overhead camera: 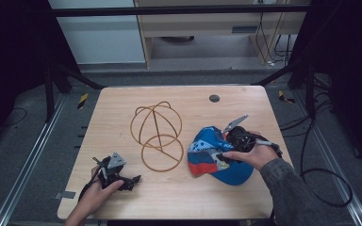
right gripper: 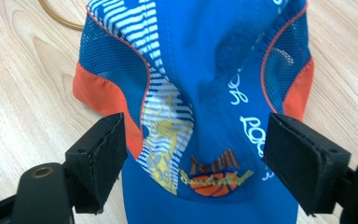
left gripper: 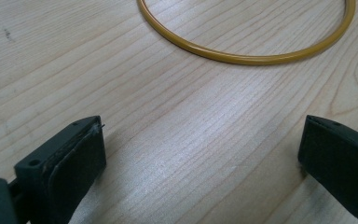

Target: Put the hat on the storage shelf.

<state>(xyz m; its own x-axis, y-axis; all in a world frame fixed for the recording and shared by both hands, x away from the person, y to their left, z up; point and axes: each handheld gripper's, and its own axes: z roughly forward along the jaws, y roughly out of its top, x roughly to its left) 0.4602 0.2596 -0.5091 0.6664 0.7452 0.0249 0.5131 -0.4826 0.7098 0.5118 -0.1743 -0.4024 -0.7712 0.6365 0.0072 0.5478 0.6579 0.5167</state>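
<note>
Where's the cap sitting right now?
In the high view the cap lies on the table's right side, just right of the wire hat frame, with the right claw open over it.

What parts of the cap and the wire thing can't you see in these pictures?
- Cap: in the high view, the right gripper and hand cover its right side.
- Cap's brim: cut off by the bottom edge in the right gripper view.
- Wire hat frame: the left gripper view's top edge cuts it off.
- Cap's lettering: too small in the high view.
</note>
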